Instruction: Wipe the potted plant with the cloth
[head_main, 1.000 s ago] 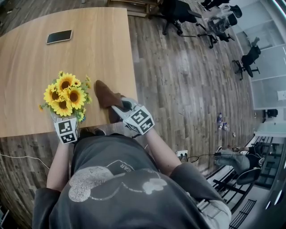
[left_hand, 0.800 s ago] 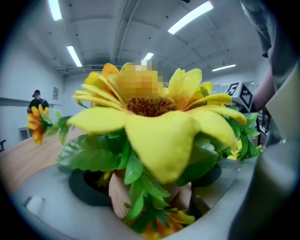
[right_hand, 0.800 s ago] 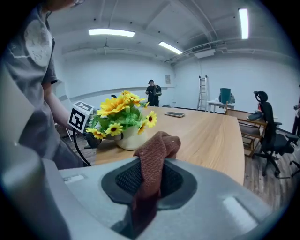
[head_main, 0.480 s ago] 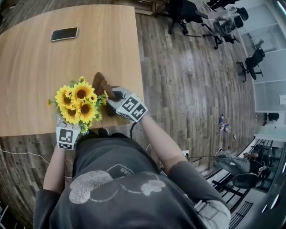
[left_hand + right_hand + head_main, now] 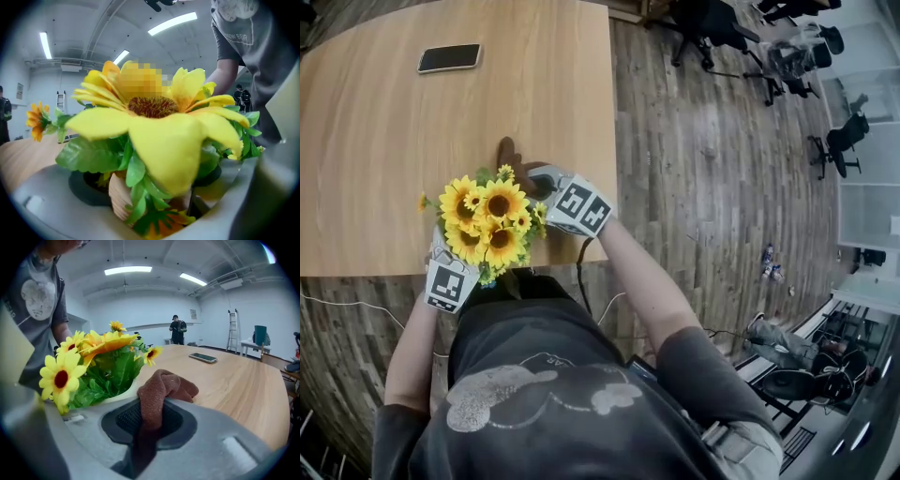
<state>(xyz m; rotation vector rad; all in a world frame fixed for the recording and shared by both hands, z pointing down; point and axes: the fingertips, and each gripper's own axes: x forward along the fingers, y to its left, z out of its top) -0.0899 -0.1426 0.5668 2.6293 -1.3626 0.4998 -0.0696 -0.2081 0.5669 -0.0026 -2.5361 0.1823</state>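
Up close, the left gripper (image 5: pixel 450 277) is clamped on the ribbed tan pot (image 5: pixel 118 197) of the potted plant (image 5: pixel 491 225), with one grey jaw on each side of it. The plant is a dense bunch of sunflowers with bright yellow petals, dark brown centres and glossy green leaves (image 5: pixel 89 154) that spill over the pot's rim. One large bloom (image 5: pixel 159 124) fills most of the left gripper view. The plant sits over the near edge of the wooden table (image 5: pixel 384 141), right in front of the person. Just beside it, the right gripper (image 5: pixel 536 180) has its jaws closed on a brown cloth (image 5: pixel 161 392), whose bunched end sticks out ahead of the jaws, close to the leaves. Farther back on the table lies a dark phone (image 5: pixel 450 58).
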